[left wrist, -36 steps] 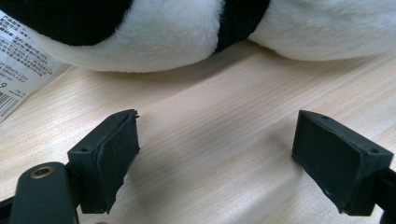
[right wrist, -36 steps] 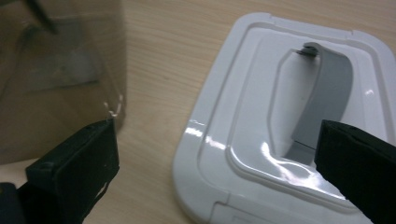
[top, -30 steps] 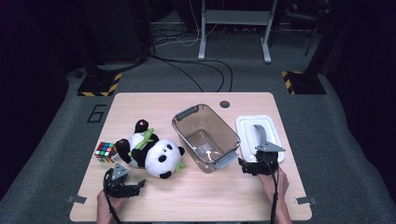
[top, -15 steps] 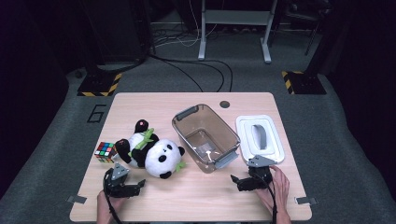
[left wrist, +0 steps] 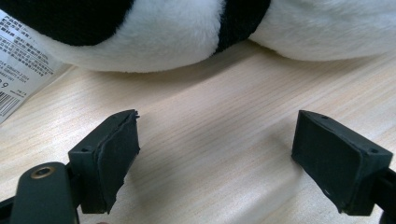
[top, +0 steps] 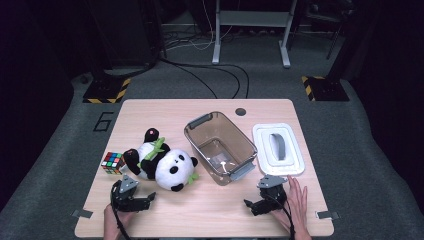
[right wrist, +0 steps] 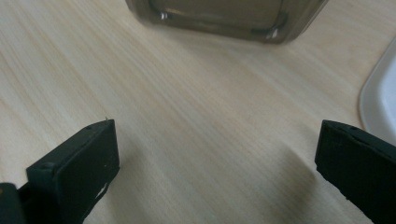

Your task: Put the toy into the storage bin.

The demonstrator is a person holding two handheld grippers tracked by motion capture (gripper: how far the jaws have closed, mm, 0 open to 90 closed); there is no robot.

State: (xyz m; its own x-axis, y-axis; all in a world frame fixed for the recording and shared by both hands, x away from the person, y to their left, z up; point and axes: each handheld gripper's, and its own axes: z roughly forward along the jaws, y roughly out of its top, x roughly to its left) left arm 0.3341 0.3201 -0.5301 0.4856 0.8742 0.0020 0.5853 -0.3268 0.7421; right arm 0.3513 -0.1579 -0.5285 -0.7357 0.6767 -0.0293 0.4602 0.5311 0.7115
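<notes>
Two grippers wait low over the desk [top: 210, 210].
The left gripper [top: 150, 198] has open, empty jaws near the toy panda [top: 165, 162]; the right gripper [top: 248, 205] has open, empty jaws near the clear box [top: 220, 147].

In the left gripper view, the plush panda [left wrist: 196, 32] is cut off by the top edge, its paper tag [left wrist: 23, 74] cropped at left with print too small to read. The right gripper view crops the clear bin [right wrist: 224, 14] and white lid [right wrist: 380, 100].
</notes>
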